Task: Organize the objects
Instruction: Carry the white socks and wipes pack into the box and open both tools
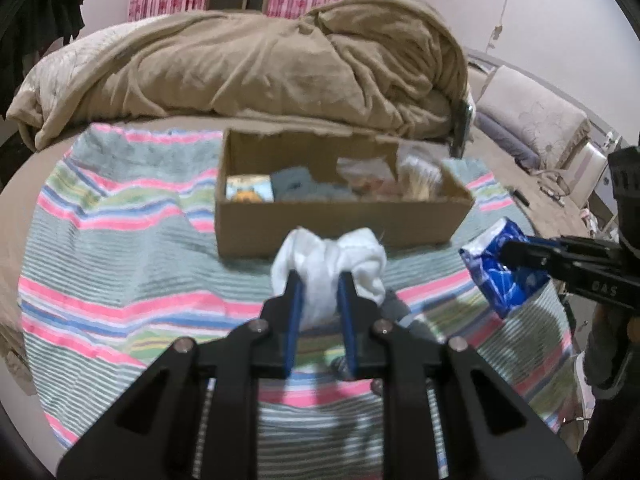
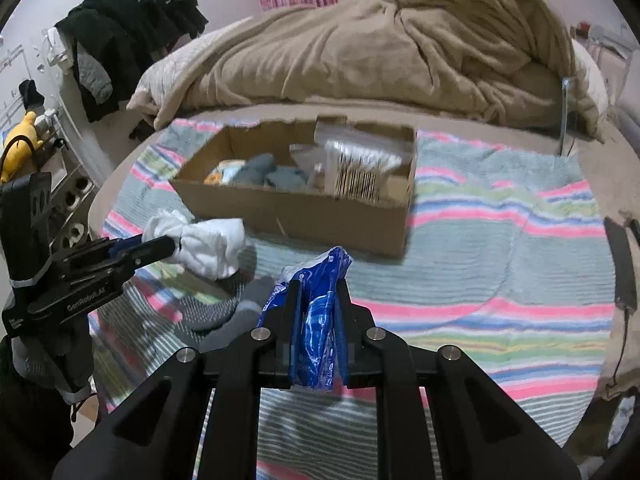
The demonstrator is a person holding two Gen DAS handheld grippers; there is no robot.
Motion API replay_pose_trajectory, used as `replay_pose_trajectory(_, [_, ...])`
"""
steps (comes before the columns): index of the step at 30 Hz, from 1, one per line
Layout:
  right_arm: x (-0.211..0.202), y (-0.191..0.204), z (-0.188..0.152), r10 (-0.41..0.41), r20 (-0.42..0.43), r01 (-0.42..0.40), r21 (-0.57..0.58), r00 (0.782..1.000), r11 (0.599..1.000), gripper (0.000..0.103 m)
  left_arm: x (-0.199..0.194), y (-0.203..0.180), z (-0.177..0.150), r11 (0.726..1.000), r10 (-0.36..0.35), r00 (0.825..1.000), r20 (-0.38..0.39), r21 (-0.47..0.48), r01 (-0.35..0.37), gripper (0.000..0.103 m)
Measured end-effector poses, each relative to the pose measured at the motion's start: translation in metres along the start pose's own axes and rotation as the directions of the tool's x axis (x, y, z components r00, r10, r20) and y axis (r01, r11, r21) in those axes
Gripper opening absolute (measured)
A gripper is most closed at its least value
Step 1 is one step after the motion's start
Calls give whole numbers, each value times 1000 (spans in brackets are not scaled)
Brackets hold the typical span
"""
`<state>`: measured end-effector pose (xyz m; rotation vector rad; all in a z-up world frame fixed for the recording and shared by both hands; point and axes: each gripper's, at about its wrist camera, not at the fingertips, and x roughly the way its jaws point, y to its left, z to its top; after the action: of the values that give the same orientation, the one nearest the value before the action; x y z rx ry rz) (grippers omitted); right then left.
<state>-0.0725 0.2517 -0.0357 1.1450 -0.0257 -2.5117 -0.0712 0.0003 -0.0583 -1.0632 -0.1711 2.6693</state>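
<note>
My left gripper (image 1: pixel 320 278) is shut on a bundle of white socks (image 1: pixel 332 256) and holds it above the striped towel, just in front of the cardboard box (image 1: pixel 340 222). It also shows in the right wrist view (image 2: pixel 170 246) with the white socks (image 2: pixel 212 246). My right gripper (image 2: pixel 318 284) is shut on a blue plastic packet (image 2: pixel 320 312), right of the socks and in front of the box (image 2: pixel 304 216). The packet (image 1: pixel 500 270) shows at the right of the left wrist view, in the right gripper (image 1: pixel 506 254). The box holds blue socks (image 2: pixel 264 174), a bag of cotton swabs (image 2: pixel 360 176) and a small carton (image 1: pixel 248 189).
A striped towel (image 1: pixel 120 248) covers the bed under the box. A grey sock (image 2: pixel 240 312) lies on the towel near my right gripper. A rumpled beige blanket (image 1: pixel 260 72) is heaped behind the box. Dark clothes (image 2: pixel 132 28) hang at the left.
</note>
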Motion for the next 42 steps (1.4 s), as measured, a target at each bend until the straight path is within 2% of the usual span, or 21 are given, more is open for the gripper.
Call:
replay_pose_trajectory(11, [-17, 10, 38, 6, 98, -3, -32, 995, 999, 15, -27, 7, 34, 1000, 7, 996, 92, 5, -8, 19])
replay_pose_trajectory(21, [3, 11, 71, 52, 118, -49, -27, 992, 998, 16, -24, 23, 64, 999, 36, 990, 136, 17, -39, 19])
replay_pose_trajectory(34, [46, 15, 104, 48, 127, -44, -34, 991, 998, 16, 18, 42, 84, 1000, 19, 996, 92, -8, -18, 19])
replay_pose_trajectory(42, [83, 23, 118, 44, 100, -39, -56, 994, 998, 16, 47, 50, 91, 1000, 17, 998, 66, -13, -16, 19])
